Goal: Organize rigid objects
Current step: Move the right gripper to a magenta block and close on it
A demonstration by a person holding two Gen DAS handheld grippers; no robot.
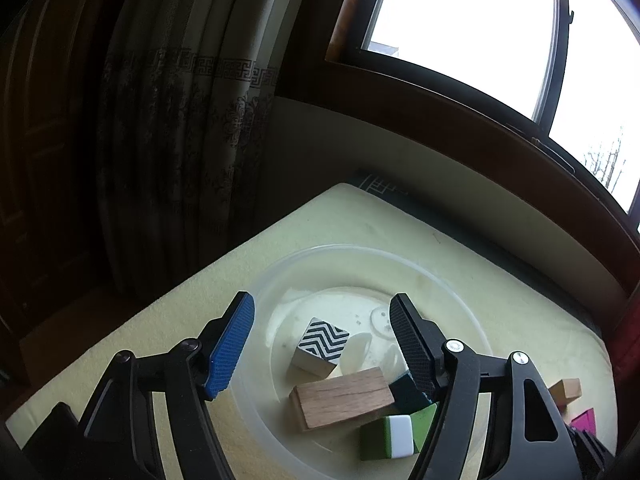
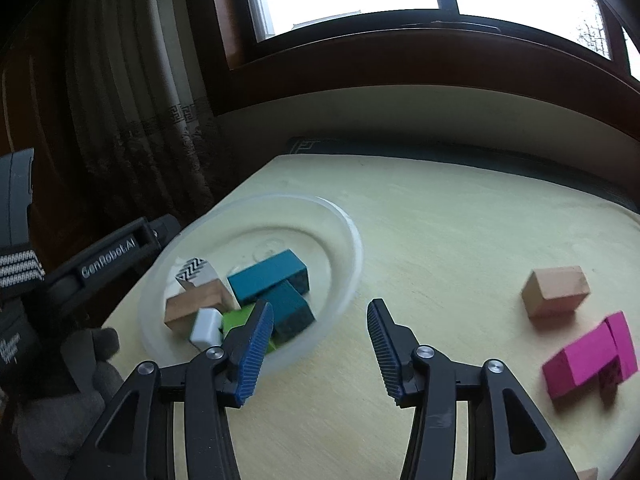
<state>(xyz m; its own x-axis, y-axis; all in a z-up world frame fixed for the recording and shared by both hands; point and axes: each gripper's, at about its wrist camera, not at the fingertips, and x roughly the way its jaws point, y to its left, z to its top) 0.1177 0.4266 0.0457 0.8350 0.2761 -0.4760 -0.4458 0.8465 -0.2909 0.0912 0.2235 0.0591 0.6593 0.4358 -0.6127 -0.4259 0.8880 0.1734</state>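
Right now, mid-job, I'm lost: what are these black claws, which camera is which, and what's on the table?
Each picture comes from a camera riding on a hand-held gripper, looking out along its jaws. The left gripper hangs open and empty over the clear plastic bowl, which holds the zigzag block, wooden block, teal blocks and green-and-white block. The right gripper is open, empty, above the pale table. The tan block and magenta blocks lie outside.
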